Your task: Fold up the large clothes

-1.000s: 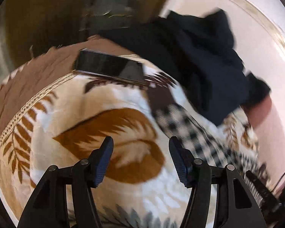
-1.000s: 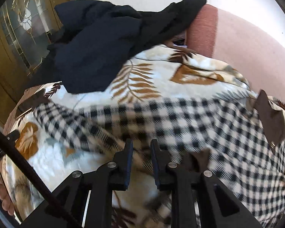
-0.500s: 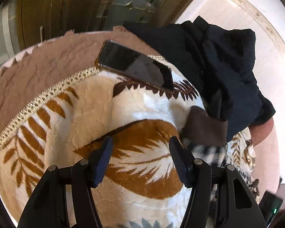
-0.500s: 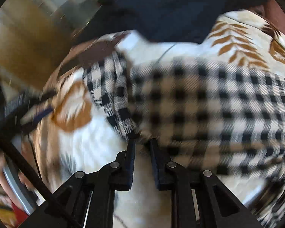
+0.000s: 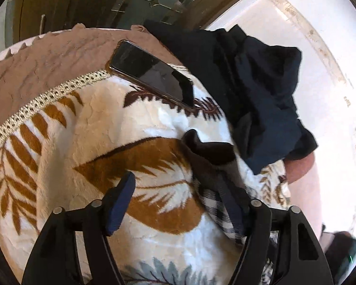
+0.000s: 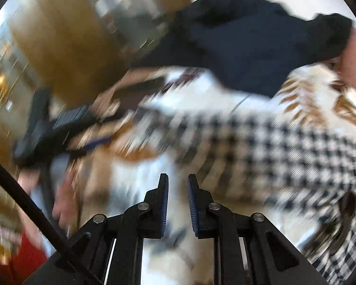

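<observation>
The left gripper (image 5: 178, 201) is spread wide, its right finger against the checked garment's (image 6: 284, 142) brown cuff (image 5: 208, 156); the right gripper (image 6: 177, 204), slightly parted, holds nothing. Beyond the cuff lie a phone (image 5: 152, 73) and dark clothes (image 5: 261, 90). The left should center on the cuff before pinching.

A leaf-patterned blanket (image 5: 87, 142) covers the bed; dark wooden doors with glass panes (image 5: 140, 2) rise at twelve o'clock — a sunlit white wall (image 5: 320, 76) at two o'clock

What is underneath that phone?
The phone lies on the leaf-patterned blanket, straddling its woven border onto a brown bedcover. Whatever lies directly beneath it is covered.
</observation>
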`<state>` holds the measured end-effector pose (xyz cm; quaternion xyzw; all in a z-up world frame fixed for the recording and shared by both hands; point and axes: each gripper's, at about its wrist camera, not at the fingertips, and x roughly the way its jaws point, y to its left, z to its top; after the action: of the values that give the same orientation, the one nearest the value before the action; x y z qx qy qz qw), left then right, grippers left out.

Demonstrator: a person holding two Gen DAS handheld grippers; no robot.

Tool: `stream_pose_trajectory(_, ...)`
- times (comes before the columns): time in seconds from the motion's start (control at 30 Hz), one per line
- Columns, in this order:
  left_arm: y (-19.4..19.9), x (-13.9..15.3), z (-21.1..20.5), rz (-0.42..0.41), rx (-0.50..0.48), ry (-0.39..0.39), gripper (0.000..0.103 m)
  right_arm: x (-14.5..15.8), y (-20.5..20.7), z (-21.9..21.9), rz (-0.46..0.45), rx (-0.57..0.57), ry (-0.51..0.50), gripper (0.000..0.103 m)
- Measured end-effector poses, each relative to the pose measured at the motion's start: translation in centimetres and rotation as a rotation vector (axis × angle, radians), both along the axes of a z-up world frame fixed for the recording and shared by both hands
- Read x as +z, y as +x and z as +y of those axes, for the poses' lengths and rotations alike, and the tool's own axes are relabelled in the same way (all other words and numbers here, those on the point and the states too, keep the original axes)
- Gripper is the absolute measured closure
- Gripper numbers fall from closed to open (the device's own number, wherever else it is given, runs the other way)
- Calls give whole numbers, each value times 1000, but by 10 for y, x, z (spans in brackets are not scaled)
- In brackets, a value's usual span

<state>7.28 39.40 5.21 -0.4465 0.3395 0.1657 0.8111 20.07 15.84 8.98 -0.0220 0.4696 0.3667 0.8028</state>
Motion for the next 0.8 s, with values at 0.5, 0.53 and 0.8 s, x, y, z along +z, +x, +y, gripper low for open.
stream_pose_trajectory(0.5,18,-19,-21,19,-143,-97,30,-60,-19,49,46,91,-112,83)
stream_pose_trajectory(0.53,16,-17,-22,13,-138,-99,30,-59,-27,48,39,100,-117,83)
stream_pose_trajectory(0.8,-7,-5,-39,11,-154,-53,26,-59,-57,42,32,149,-99,83)
